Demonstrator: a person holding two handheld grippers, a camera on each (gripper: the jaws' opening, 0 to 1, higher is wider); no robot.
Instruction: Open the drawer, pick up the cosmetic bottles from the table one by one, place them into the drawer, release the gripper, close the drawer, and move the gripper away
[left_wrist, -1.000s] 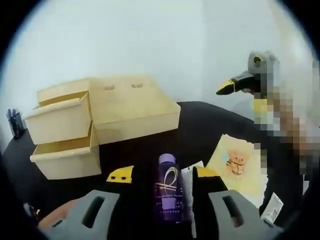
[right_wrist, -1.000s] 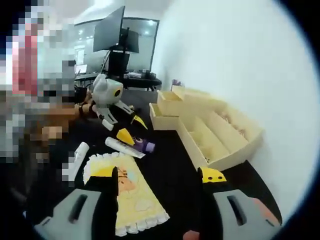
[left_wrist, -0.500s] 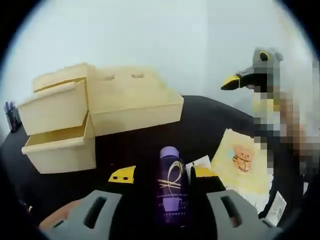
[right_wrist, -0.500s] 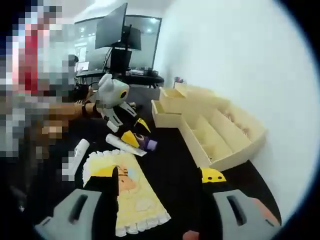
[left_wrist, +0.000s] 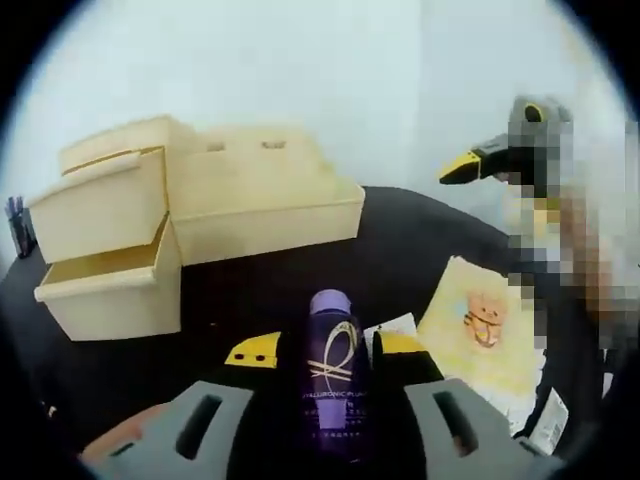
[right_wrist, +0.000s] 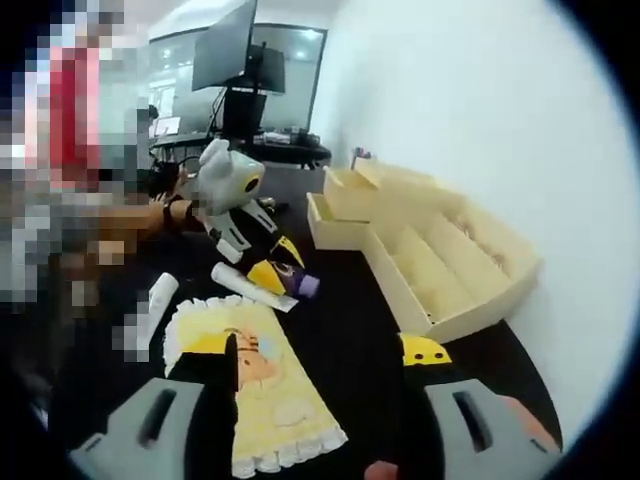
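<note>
A black table (left_wrist: 420, 250) is seen spread under everything, and on it a pale wooden organizer (left_wrist: 250, 200) is set against the white wall, with two drawers (left_wrist: 105, 290) at its left end pulled open (the lower one further out). A yellow frilled cloth (right_wrist: 250, 390) with a cartoon print is laid flat between the right gripper's (right_wrist: 315, 375) jaws, which are held wide apart with nothing between them. The purple cosmetic bottle (left_wrist: 333, 370) is pinched upright between the jaws of the left gripper (left_wrist: 325, 352), short of the drawers. A white tube (right_wrist: 248, 290) is laid just beside it.
</note>
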